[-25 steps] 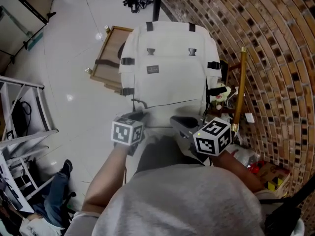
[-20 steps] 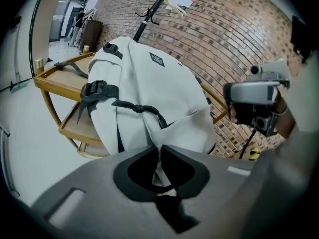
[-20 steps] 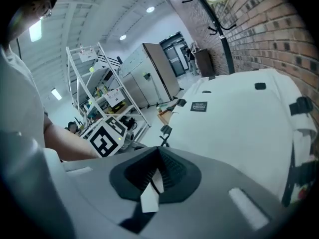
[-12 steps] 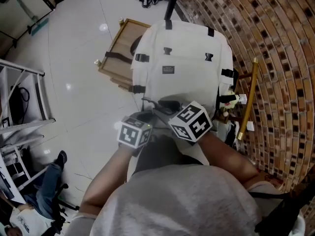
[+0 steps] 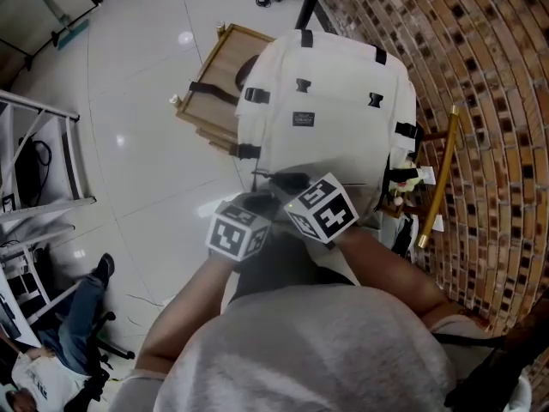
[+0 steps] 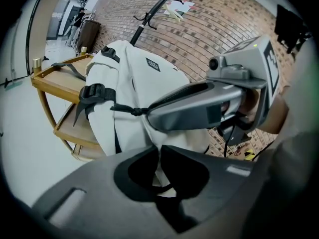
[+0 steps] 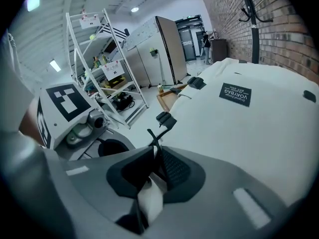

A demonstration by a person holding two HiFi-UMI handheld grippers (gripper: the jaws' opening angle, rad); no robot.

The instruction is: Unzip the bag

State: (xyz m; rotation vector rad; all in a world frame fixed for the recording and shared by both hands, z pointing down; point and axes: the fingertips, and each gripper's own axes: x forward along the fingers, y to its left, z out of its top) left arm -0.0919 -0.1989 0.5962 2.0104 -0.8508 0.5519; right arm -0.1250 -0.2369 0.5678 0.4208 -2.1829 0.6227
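White bag (image 5: pixel 330 136) sits close against the brick wall (image 5: pixel 480 101), front face w/ its small dark label up toward the head cam. Its black side straps & buckles show along both edges. What it rests on can't be made out. Both grippers are at the bag's near end, side by side, marker cubes almost touching. L gripper (image 5: pixel 256 201) is at the bag's near-left corner. Its jaws are closing, gap v. narrow, and a fold of the bag's white fabric is pinched between them, w/ a thin dark cord running across just under the fold. R gripper (image 5: pixel 276 179) is just beside it, reaching a bit further onto the bag. Its jaws are closing too, nearly together, w/ the black zip pull (image 7: pixel 153 138) standing up between the ribbed pads & a scrap of white fabric lower in the gap. In the left gripper view the R gripper's tip meets the knotted end of that pull at the bag's edge. Wooden trolley (image 5: pixel 214 84) stands touching the bag's left side. A brass-coloured pole (image 5: pixel 439 174) leans on the bag's right, by the wall. A black stand pole (image 5: pixel 309 3) rises beyond the bag's far end. A white metal rack (image 7: pixel 94 59) is well apart, off the bag's left.
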